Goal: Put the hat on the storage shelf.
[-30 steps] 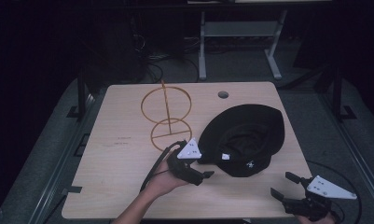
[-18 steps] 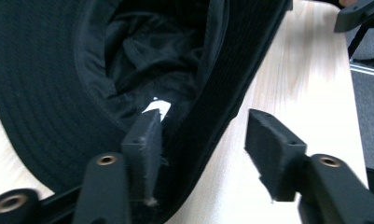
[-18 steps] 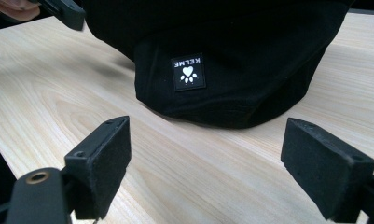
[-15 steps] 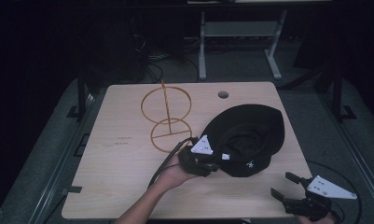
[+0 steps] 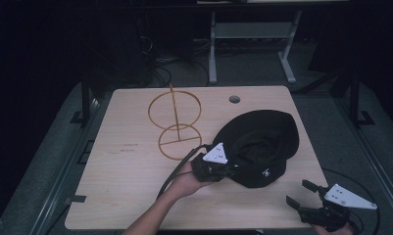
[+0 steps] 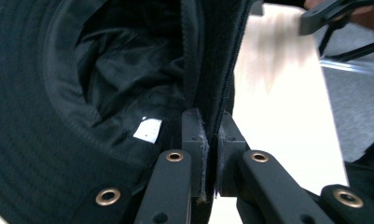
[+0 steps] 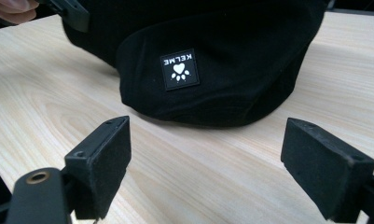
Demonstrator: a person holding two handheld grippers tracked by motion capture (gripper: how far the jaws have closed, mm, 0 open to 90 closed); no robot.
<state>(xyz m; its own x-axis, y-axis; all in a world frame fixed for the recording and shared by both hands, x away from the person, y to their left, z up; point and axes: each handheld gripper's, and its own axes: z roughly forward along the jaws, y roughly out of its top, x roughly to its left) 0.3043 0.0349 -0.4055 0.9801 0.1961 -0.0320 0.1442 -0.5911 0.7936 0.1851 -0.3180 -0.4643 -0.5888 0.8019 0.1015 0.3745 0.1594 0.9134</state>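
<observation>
A black bucket hat (image 5: 265,137) lies upside down on the right half of the wooden table (image 5: 125,186). My left gripper (image 5: 229,169) sits at the hat's near-left rim; its jaws have just been closing. In the left gripper view that gripper (image 6: 211,135) is shut on the hat's brim (image 6: 215,65), with the pads pressed on the fabric beside a white label (image 6: 147,129). My right gripper (image 5: 298,192) stands open at the table's near-right corner. In its own view the right gripper (image 7: 208,154) faces the hat (image 7: 231,51) and its paw-print patch (image 7: 179,69), with bare wood between the pads.
A gold wire stand (image 5: 174,117) of two rings on an upright post stands left of the hat. A round cable hole (image 5: 234,99) is near the far edge. Metal table legs (image 5: 212,49) and cables stand on the dark floor beyond.
My left gripper moved right to the hat's rim and closed on the brim. The right gripper stayed where it was.
</observation>
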